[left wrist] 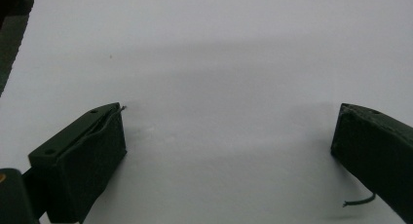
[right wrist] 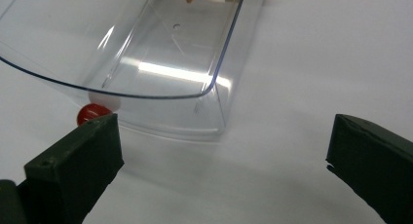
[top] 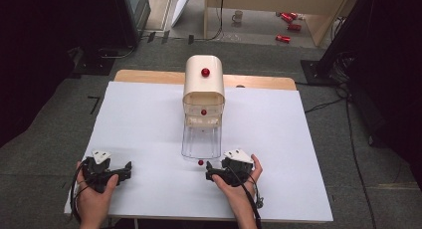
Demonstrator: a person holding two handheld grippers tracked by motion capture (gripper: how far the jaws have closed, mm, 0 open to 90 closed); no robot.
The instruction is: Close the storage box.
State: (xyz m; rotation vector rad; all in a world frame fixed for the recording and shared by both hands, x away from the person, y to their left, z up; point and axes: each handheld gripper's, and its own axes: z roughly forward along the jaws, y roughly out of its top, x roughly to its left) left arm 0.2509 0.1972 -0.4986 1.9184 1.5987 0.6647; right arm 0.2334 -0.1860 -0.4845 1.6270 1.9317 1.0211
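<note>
Right gripper (top: 211, 170) sits at the near end of the clear drawer (top: 201, 142), jaws spread wide, nothing between them. The drawer is pulled well out of the cream cabinet (top: 203, 89) and lies on the white table (top: 139, 119); its red knob (right wrist: 91, 112) is on the front wall, just past my left-hand jaw in the right gripper view. I read the step as closing in on that knob, either to push the drawer back or draw it further. I'd shift the gripper sideways until the knob is centred between the jaws, then close gently; it's small and round and I expect it to slip from an off-centre pinch. I'd keep the jaws level with the table so the thin plastic wall doesn't get clipped. Any push or pull should run straight along the drawer's axis, or I reckon it skews in the cabinet. Left gripper (top: 118, 171) rests wide open on bare table, well apart from the drawer.
</note>
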